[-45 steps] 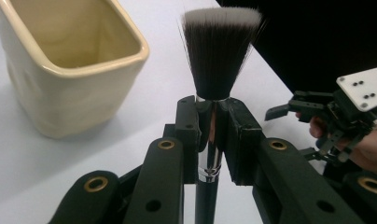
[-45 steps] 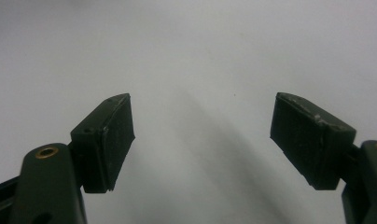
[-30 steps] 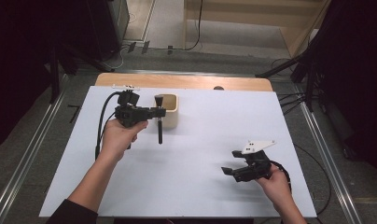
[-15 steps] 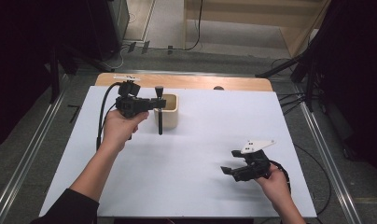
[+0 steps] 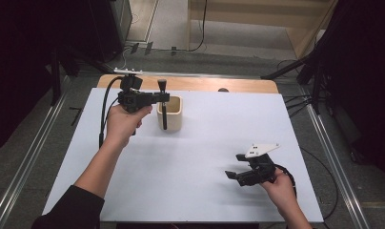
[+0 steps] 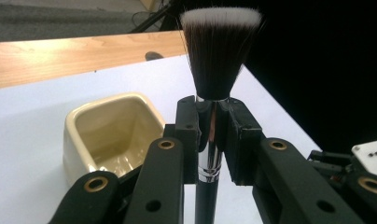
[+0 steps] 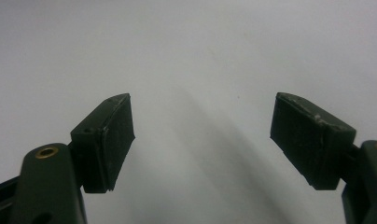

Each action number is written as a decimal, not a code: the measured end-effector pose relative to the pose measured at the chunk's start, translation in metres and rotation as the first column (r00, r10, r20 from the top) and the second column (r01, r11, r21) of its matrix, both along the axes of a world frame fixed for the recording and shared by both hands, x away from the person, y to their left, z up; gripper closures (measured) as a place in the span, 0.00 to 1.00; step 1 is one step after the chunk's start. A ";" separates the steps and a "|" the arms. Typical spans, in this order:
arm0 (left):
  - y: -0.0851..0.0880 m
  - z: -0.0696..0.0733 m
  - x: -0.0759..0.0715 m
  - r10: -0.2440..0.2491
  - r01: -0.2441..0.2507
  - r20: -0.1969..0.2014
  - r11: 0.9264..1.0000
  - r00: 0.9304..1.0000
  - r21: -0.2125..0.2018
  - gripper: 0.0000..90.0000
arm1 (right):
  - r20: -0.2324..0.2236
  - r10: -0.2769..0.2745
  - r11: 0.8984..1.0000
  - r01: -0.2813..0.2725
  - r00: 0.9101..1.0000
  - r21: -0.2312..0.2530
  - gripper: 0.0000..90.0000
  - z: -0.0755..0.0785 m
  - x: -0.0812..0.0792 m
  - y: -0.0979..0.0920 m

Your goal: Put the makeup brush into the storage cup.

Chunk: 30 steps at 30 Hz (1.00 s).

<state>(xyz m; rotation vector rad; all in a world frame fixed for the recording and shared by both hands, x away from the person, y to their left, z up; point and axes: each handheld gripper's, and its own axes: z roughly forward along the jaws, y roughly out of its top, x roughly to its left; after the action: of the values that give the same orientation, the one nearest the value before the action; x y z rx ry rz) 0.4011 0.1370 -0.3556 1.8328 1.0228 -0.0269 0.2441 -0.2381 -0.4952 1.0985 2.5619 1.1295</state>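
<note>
My left gripper [image 5: 163, 98] is shut on a black makeup brush [image 5: 163, 112], held upright with its bristles on top. In the left gripper view the pads clamp the brush's silver ferrule [image 6: 207, 140], and the white-tipped bristles [image 6: 219, 49] rise above them. The brush hangs in the air right beside a cream square cup [image 5: 170, 113], whose hollow inside [image 6: 113, 133] lies just behind and left of the jaws. My right gripper [image 5: 233, 172] rests low over the white table at the front right, open, its pads [image 7: 109, 140] wide apart with nothing between them.
The white table top [image 5: 205, 143] stretches between the two hands. A wooden strip [image 5: 238, 85] runs along its far edge. Metal rails [image 5: 331, 157] flank the table on both sides, and a cable trails from each gripper.
The left hand has lifted the brush and carried it toward the far side, from in front of the cup to right beside it. The right gripper has stayed where it was.
</note>
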 end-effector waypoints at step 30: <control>-0.008 0.020 0.030 0.064 -0.068 0.095 0.997 0.993 0.034 0.87 | -0.010 0.006 1.000 -0.006 1.000 -0.010 0.25 -0.002 0.001 0.002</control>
<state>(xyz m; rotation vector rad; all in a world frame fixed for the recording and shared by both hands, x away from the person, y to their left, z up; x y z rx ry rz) 0.4310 0.1287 -0.3358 1.8153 1.0227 0.1184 0.2448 -0.2363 -0.4973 1.0980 2.5765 1.1146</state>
